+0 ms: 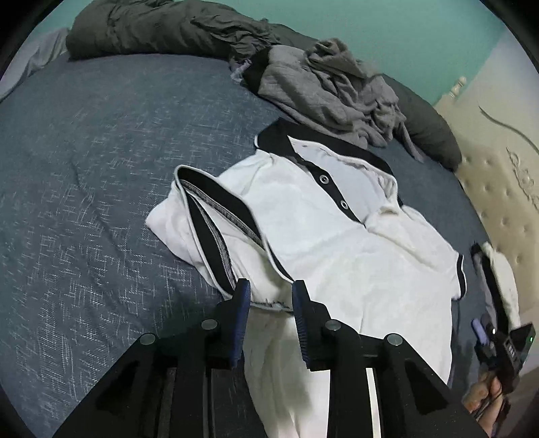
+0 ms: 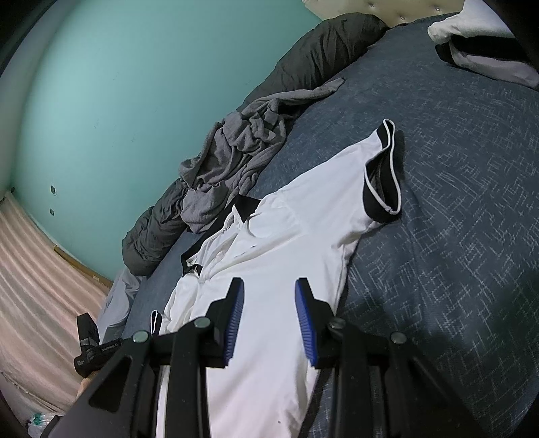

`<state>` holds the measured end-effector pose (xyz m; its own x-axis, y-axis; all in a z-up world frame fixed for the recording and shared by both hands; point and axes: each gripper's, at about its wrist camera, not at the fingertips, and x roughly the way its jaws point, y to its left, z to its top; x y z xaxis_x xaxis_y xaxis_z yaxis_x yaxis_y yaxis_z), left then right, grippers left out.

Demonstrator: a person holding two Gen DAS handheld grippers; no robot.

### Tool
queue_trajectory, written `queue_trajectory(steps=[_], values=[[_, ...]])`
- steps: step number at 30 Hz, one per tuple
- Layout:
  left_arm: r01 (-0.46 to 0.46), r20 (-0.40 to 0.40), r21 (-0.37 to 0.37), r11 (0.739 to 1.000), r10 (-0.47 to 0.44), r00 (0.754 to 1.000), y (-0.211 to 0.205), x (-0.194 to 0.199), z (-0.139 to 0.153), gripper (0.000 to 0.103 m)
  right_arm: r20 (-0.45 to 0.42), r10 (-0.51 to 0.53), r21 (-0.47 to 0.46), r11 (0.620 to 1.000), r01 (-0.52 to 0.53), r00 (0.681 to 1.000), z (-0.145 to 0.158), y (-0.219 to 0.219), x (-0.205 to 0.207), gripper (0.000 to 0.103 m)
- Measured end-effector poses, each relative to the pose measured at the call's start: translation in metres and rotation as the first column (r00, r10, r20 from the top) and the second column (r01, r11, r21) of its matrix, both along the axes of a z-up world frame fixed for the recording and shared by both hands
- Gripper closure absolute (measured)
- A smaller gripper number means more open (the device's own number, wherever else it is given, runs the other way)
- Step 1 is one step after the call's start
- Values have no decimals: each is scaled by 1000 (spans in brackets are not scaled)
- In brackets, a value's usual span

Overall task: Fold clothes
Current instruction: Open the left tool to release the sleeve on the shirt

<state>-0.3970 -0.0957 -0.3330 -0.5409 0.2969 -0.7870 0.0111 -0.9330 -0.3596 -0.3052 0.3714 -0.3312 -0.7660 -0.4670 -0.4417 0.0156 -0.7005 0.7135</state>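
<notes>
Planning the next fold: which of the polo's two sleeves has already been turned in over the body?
The sleeve by the left gripper lies folded over the white polo shirt; the other sleeve still sticks out flat on the bedspread.

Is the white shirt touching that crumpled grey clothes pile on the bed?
Touching. In the left wrist view the white shirt's black collar runs right under the edge of the grey clothes pile, with no blue bedspread between them.

A bed (image 1: 84, 141) covered with a dark blue, white-flecked spread is seen, on which a white polo shirt (image 1: 323, 229) with black trim is laid flat, a crumpled grey garment (image 1: 323, 91) and a dark quilt (image 1: 141, 27) being heaped along its far edge.
</notes>
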Motion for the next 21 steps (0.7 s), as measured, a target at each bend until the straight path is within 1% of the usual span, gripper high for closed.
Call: queue_trajectory(steps=[2, 6, 11, 15, 17, 20, 21], values=[[-11, 0, 6, 1000, 11, 1000, 0, -2, -1, 75, 0, -3, -2, 1000, 3, 1000, 0, 1, 0, 72], [-12, -26, -1, 1000, 12, 1000, 3, -3, 3, 75, 3, -6, -4, 1000, 6, 1000, 0, 2, -1, 72], [-44, -33, 10, 999, 44, 998, -2, -4, 7, 75, 7, -12, -11, 1000, 12, 1000, -2, 4, -2, 72], [-1, -5, -25, 1000, 1, 1000, 10, -10, 3, 74, 9, -13, -11, 1000, 13, 1000, -2, 4, -2, 72], [-2, -7, -9, 1000, 2, 1000, 12, -12, 4, 74, 11, -11, -9, 1000, 11, 1000, -2, 3, -2, 72], [-28, -18, 31, 999, 28, 999, 10, -15, 7, 74, 14, -8, -6, 1000, 8, 1000, -3, 2, -3, 72], [-32, -19, 31, 999, 33, 999, 9, -16, 7, 74, 14, -8, -6, 1000, 8, 1000, -3, 2, -3, 72]])
